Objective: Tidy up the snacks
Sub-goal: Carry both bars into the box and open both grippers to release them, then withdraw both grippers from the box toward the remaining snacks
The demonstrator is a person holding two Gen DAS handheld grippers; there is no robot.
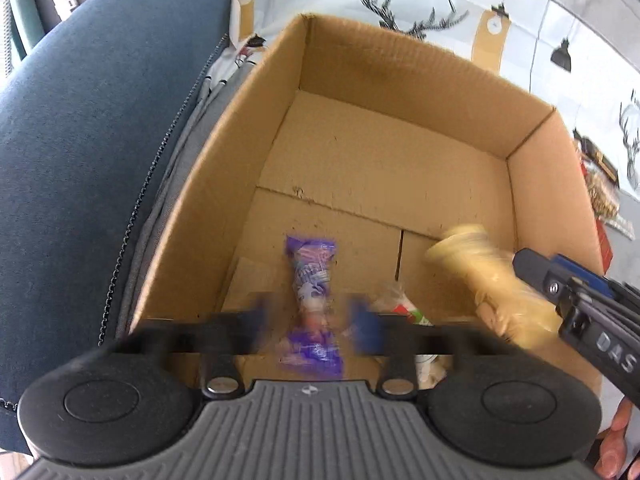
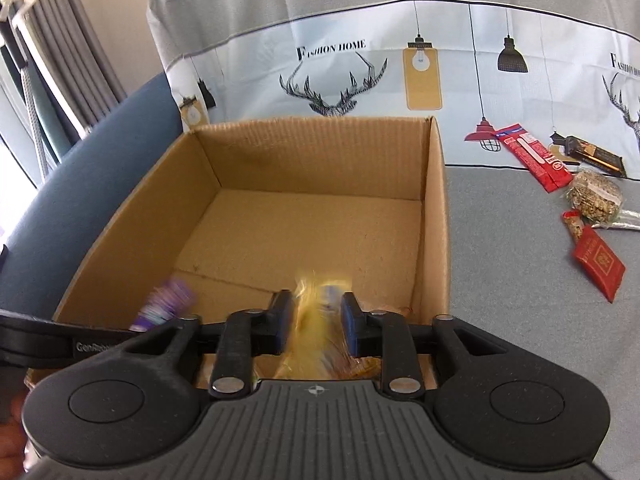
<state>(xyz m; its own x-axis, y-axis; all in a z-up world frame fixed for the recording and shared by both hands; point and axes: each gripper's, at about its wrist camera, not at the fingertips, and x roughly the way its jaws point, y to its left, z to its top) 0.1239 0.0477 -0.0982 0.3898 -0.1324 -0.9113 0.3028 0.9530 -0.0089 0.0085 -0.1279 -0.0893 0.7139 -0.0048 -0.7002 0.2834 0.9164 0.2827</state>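
Note:
An open cardboard box (image 1: 360,56) (image 2: 312,144) stands on the table. My left gripper (image 1: 316,320) is over its near edge, jaws apart and blurred, with a purple snack packet (image 1: 314,300) between or below them, loose. The purple packet shows blurred in the right wrist view (image 2: 164,304). My right gripper (image 2: 314,320) holds a yellow snack packet (image 2: 316,316) (image 1: 488,280) between its fingers, jaws slightly apart, packet blurred. A white, red and green wrapper (image 1: 400,308) lies on the box floor.
A blue chair back (image 1: 88,160) (image 2: 100,160) stands left of the box. On the grey tablecloth (image 2: 520,320) to the right lie a red packet (image 2: 536,160), a dark bar (image 2: 596,156), a grain cake (image 2: 596,196) and a red pouch (image 2: 598,260).

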